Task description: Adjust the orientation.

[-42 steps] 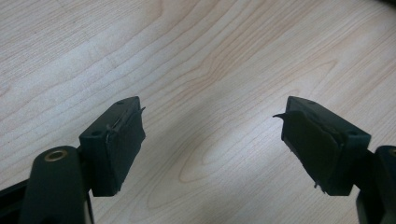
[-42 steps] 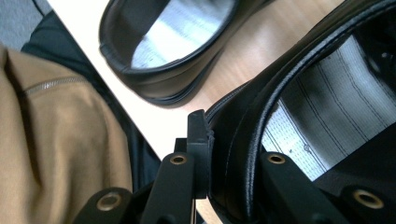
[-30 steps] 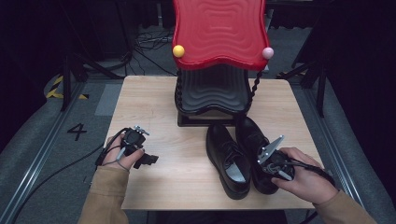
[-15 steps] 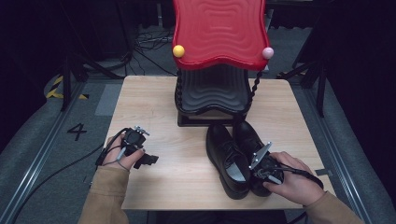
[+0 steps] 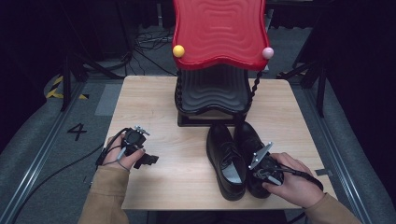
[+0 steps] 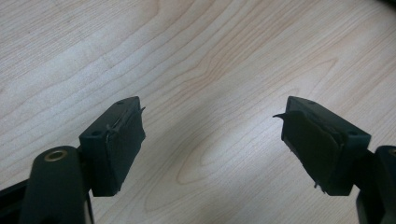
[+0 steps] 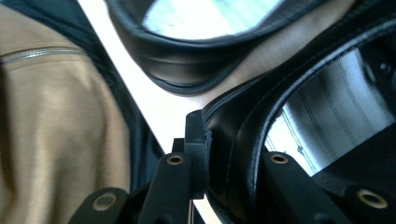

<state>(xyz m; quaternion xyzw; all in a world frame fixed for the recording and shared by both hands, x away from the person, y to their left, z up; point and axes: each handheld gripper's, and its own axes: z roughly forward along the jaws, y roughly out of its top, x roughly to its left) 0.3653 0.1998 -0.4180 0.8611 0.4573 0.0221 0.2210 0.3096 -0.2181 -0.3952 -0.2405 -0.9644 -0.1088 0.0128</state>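
The right gripper (image 5: 259, 171) has slid down to the heel of the right shoe (image 5: 252, 144), and its fingers (image 7: 196, 140) pinch the heel's edge. Both shoes stand side by side on the counter (image 5: 154, 107) near the left shoe (image 5: 225, 161). The left gripper (image 5: 140, 156) rests apart, fingers (image 6: 116, 140) spread wide over bare wood.

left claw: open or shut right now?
Open. In the left gripper view the left claw has its jaws standing wide apart over the bare wooden table, with nothing between them.

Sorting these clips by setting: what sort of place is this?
Probably a recording lab, not a home: a lone wooden table on dark flooring, cables on the floor, metal stands around it.
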